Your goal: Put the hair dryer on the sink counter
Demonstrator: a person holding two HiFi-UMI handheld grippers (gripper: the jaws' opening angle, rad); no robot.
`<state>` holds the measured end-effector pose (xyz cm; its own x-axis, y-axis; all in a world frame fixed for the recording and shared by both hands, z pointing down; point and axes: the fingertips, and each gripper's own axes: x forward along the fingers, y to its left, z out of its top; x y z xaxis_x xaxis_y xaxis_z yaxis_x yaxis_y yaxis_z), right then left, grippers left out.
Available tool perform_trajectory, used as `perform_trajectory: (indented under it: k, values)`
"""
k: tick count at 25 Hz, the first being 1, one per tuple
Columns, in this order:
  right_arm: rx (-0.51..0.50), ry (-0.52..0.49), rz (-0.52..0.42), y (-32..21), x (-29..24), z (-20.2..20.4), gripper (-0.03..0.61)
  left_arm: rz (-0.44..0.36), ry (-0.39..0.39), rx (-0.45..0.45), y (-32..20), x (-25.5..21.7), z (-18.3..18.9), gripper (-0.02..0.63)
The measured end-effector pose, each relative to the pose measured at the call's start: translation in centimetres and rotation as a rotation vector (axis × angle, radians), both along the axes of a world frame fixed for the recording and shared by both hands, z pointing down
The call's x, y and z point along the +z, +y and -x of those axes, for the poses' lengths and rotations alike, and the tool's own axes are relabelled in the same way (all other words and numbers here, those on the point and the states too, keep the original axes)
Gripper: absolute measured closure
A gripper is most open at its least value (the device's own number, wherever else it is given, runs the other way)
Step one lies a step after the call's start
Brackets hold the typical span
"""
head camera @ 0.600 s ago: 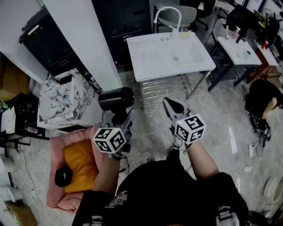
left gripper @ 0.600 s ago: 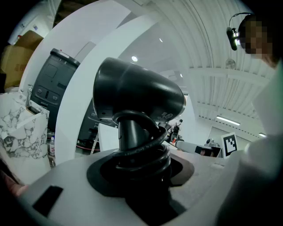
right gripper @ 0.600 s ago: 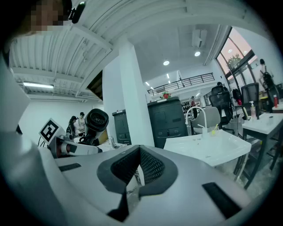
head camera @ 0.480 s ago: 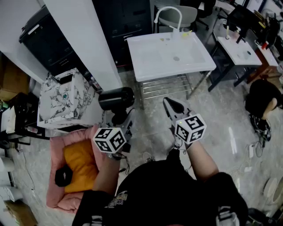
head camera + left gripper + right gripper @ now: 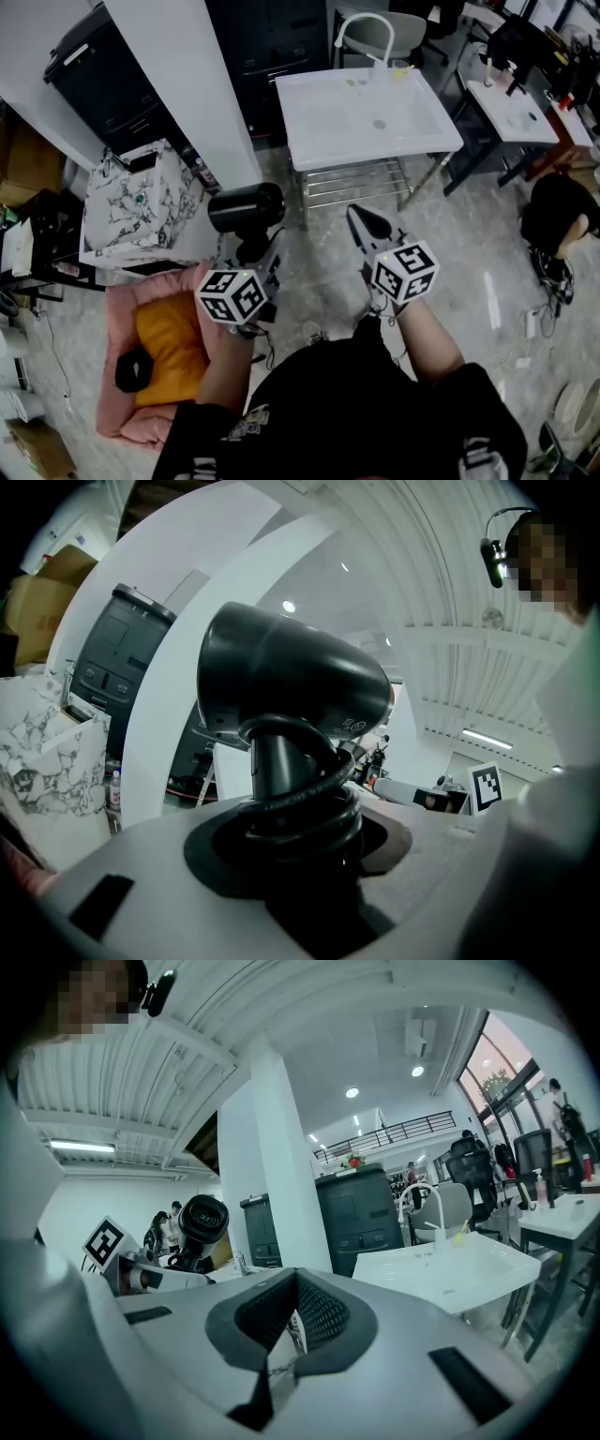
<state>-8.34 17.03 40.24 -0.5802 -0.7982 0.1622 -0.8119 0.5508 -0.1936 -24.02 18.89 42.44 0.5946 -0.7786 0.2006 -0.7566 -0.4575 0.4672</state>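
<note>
A black hair dryer (image 5: 246, 208) stands upright in my left gripper (image 5: 253, 255), which is shut on its handle; the cord is wound round that handle (image 5: 298, 799). The dryer's barrel (image 5: 291, 682) fills the left gripper view, and it also shows small at the left of the right gripper view (image 5: 202, 1222). My right gripper (image 5: 361, 221) is level beside it, shut and empty, pointing toward the white sink counter (image 5: 319, 122) with its curved tap (image 5: 361, 26). The sink (image 5: 450, 1274) stands ahead, well apart from both grippers.
A white pillar (image 5: 187, 94) rises left of the sink, with a black cabinet (image 5: 272, 42) behind. A marbled box (image 5: 131, 211) and a pink pet bed with an orange cushion (image 5: 164, 347) lie at the left. A desk (image 5: 520, 108) and a black bag (image 5: 558, 206) stand at the right.
Only the head view has shifted slightly. Both grippers and the hair dryer keep the same pose.
</note>
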Motion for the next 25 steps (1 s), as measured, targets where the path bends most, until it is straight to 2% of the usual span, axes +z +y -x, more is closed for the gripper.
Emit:
perform_trajectory:
  k: [15, 20, 25]
  values:
    - [-0.01, -0.004, 0.004, -2.0, -0.5, -1.1, 0.58, 0.017, 0.013, -0.013, -1.8, 0.0, -0.8, 0.416]
    - [-0.017, -0.022, 0.018, -4.8, 0.3, -2.9, 0.58, 0.039, 0.0, -0.032, -3.9, 0.9, -2.2, 0.416]
    - [-0.04, -0.042, 0.015, -9.3, 0.3, -6.0, 0.58, 0.048, -0.012, -0.061, -7.4, 1.1, -5.1, 0.416]
